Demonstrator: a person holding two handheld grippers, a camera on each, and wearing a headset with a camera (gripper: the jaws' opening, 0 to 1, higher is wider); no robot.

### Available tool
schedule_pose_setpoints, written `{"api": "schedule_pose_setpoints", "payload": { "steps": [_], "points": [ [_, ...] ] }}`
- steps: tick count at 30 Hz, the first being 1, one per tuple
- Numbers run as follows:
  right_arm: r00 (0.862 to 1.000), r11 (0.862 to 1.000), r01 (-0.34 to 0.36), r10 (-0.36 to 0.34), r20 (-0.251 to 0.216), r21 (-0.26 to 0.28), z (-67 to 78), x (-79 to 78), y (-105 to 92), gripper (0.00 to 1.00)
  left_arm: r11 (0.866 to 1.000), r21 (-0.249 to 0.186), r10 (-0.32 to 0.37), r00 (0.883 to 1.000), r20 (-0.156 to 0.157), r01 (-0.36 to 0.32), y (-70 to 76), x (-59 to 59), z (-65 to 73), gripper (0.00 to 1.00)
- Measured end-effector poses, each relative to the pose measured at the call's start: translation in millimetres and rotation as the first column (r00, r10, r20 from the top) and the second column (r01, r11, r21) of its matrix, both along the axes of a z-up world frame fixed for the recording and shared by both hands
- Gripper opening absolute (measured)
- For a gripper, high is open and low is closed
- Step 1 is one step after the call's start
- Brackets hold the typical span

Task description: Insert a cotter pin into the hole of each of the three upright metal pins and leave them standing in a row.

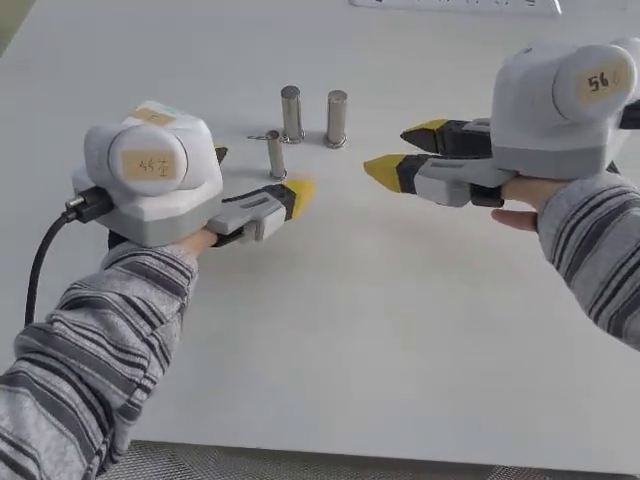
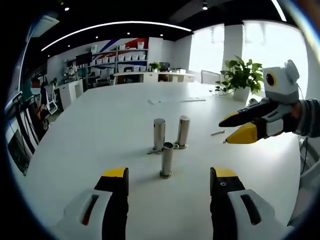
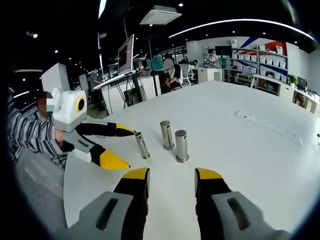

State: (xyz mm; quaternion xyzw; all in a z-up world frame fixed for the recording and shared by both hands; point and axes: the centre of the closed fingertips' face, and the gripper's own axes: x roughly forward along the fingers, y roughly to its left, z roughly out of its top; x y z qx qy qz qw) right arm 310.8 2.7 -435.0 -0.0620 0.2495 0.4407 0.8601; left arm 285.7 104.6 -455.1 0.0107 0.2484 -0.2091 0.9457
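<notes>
Three upright metal pins stand on the white table: a front one (image 1: 276,155) (image 2: 166,160) (image 3: 142,145), a back left one (image 1: 291,113) (image 2: 159,134) (image 3: 167,135) and a back right one (image 1: 336,118) (image 2: 183,131) (image 3: 181,146). A thin cotter pin (image 1: 258,137) (image 2: 154,150) lies by the back left pin's base. Another small cotter pin (image 2: 217,133) lies further right on the table. My left gripper (image 1: 260,172) (image 2: 170,175) (image 3: 112,145) is open, with the front pin just ahead between its jaws. My right gripper (image 1: 403,150) (image 3: 171,175) (image 2: 240,127) is open and empty, right of the pins.
A white power strip (image 1: 455,5) (image 3: 270,127) lies at the table's far edge. A potted plant (image 2: 242,75) stands beyond the table. The table's near edge (image 1: 350,465) runs below my sleeves. People sit at desks in the background.
</notes>
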Motion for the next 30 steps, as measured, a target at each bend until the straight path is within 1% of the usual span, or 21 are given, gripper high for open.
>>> {"api": "schedule_pose_setpoints", "payload": {
  "steps": [1,5,6,8,12,14,15,18,21,23,25,28,30],
  "points": [
    [1.0,1.0,0.006,-0.006,0.002,0.01,0.1,5.6,2.7,0.33,1.0,0.0,0.001,1.0,0.0,-0.001,0.4,-2.0,1.0,0.67],
    [1.0,0.999,0.025,-0.025,-0.009,0.04,-1.0,15.0,13.1,0.33,1.0,0.005,0.003,1.0,0.01,-0.003,0.6,-9.4,7.2,0.72],
    [1.0,0.998,0.03,-0.029,-0.009,0.046,-1.2,16.7,15.3,0.33,1.0,-0.001,0.003,1.0,0.013,-0.003,0.2,-11.7,9.8,0.73],
    [0.999,0.998,0.036,-0.036,-0.008,0.047,-3.2,21.0,19.6,0.33,1.0,-0.019,0.001,1.0,0.02,-0.001,-1.8,-15.6,14.9,0.75],
    [0.999,0.998,0.053,-0.053,0.014,0.028,-8.1,29.5,24.7,0.32,1.0,-0.027,-0.002,0.999,0.033,0.003,-3.8,-21.0,23.2,0.79],
    [0.998,0.998,0.057,-0.057,0.006,0.026,-11.1,31.1,26.8,0.32,1.0,-0.032,-0.001,0.999,0.038,0.003,-4.0,-23.3,27.3,0.8],
    [0.998,0.997,0.061,-0.061,-0.001,0.037,-12.2,31.9,29.1,0.31,0.999,-0.035,0.002,0.999,0.038,-0.001,-3.5,-24.7,28.8,0.81],
    [0.998,0.997,0.068,-0.067,-0.004,0.046,-15.3,36.3,34.0,0.27,0.999,-0.045,0.005,0.999,0.038,-0.003,-3.4,-27.5,30.8,0.83],
    [0.997,0.996,0.071,-0.071,-0.004,0.045,-19.0,44.7,37.7,0.26,0.999,-0.038,-0.005,1.0,0.027,0.006,-4.4,-30.3,29.9,0.86],
    [0.997,0.996,0.072,-0.072,0.001,0.045,-19.2,47.2,39.8,0.25,0.999,-0.034,-0.011,1.0,0.029,0.012,-4.8,-32.0,31.2,0.87],
    [0.997,0.996,0.072,-0.073,0.002,0.049,-20.0,49.1,41.7,0.23,0.999,-0.048,-0.006,0.999,0.045,0.008,-4.9,-32.0,34.1,0.87],
    [0.997,0.996,0.073,-0.073,-0.009,0.041,-27.4,55.1,44.9,0.21,0.999,-0.044,-0.008,0.999,0.032,0.01,-4.5,-33.3,31.8,0.9],
    [0.997,0.996,0.073,-0.073,-0.011,0.041,-30.2,55.7,46.6,0.2,0.999,-0.04,-0.012,0.999,0.033,0.013,-4.5,-34.2,31.6,0.9]
  ]
}}
